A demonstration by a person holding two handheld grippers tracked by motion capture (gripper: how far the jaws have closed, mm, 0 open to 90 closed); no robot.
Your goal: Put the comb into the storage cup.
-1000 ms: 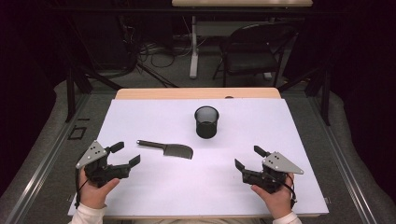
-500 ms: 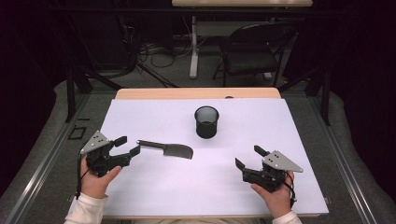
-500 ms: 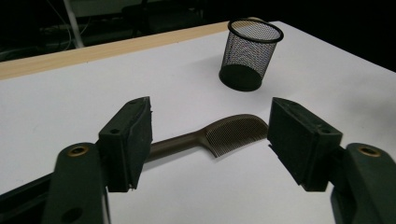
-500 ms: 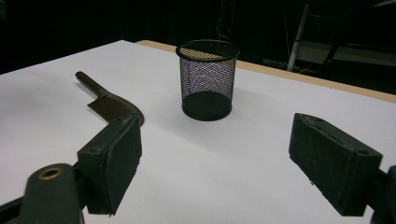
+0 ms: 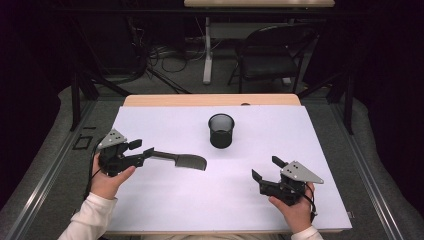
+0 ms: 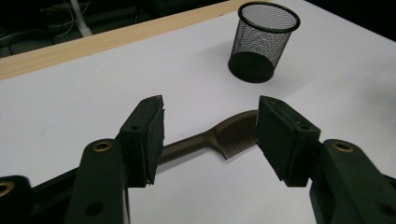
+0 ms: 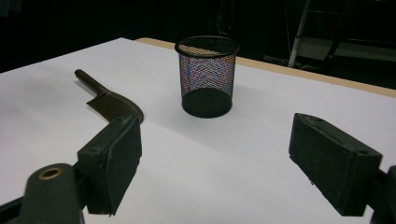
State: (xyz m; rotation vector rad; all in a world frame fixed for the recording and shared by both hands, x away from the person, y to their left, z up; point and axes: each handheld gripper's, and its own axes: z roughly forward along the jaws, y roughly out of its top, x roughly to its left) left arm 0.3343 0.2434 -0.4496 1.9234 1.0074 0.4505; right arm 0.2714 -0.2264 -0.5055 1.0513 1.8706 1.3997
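Comb (image 5: 182, 160) handle sits between the jaws of the left gripper (image 5: 141, 151) at the left of the desk (image 5: 165, 205), and those jaws have just been closing. In the left gripper view the pads (image 6: 148, 135) stand on either side of the brown handle (image 6: 187, 145) with white desk visible beside them, so by my reading they are at half width around it and not yet pressing. The comb lies flat, teeth end pointing right toward the middle of the desk, handle pointing left at the hand, which makes the thin handle the easy part to pinch from that side.

A black wire-mesh pen cup (image 5: 221, 130) stands upright farther back, near the desk's centre and apart from the comb. Its open mouth faces up, so it looks like the likely place for the comb to go, though that is a judgement.

The right gripper (image 5: 266, 171) rests near the right front of the desk, jaws spread wide with nothing between them; it seems parked out of the way while the left does the work.

No brand, label or readable writing shows on the comb, the cup, the grippers or the white desk cover.
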